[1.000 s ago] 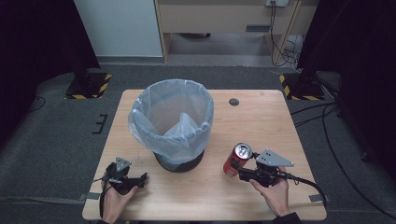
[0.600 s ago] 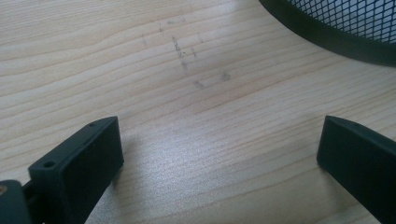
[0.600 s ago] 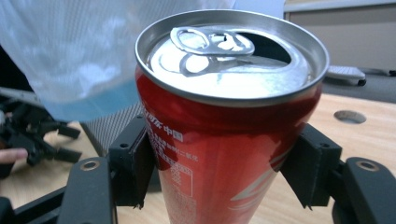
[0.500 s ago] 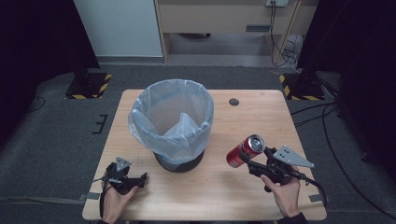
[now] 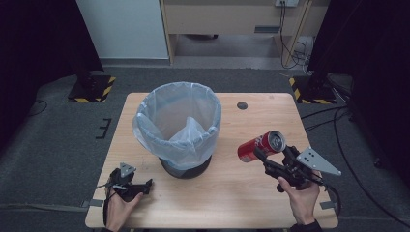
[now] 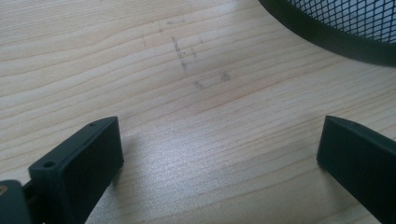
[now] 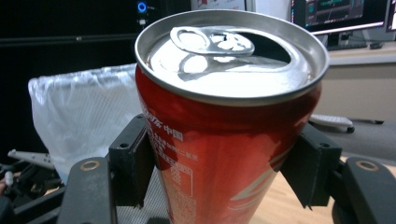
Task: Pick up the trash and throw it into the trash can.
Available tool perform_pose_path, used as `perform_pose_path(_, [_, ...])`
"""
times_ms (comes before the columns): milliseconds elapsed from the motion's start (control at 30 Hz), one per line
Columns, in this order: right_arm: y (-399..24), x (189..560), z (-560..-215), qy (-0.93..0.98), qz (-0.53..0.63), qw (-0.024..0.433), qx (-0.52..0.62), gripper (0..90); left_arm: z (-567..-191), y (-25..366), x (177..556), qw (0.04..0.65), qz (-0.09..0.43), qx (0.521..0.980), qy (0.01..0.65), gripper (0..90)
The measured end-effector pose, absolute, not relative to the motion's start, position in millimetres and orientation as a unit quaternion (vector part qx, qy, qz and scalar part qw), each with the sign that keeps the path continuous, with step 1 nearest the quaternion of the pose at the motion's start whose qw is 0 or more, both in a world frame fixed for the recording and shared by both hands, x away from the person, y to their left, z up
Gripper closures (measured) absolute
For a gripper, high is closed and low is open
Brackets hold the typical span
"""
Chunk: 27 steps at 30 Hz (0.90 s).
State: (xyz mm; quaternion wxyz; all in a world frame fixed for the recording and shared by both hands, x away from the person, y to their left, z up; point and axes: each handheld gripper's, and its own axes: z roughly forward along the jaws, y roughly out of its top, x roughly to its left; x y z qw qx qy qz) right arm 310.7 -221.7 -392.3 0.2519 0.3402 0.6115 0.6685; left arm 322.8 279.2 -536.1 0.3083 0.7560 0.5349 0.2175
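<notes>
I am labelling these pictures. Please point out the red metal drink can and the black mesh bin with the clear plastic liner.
red metal drink can (image 5: 254, 149), high view, on its red side.
black mesh bin (image 5: 186, 170), high view, on its dark base.

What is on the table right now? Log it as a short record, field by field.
held item: red soda can, opened, tilted, lifted off the table
right gripper: shut on the can, jaws clamping its sides
left gripper: open, nothing between the jaws, resting low on the table
bin: black mesh waste bin lined with a clear bag, standing mid-table
can relative to bin: to the right of it, apart, not yet over the rim
other: small dark round spot near the table's far edge
</notes>
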Motion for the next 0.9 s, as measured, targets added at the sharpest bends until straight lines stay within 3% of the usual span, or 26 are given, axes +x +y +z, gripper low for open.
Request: perform_pose_path(900, [-214.9,327.8,-348.0,0.557,0.718,0.271,0.316,33.6,-536.1,279.0,322.6,0.308,0.218,0.756,0.535,0.0])
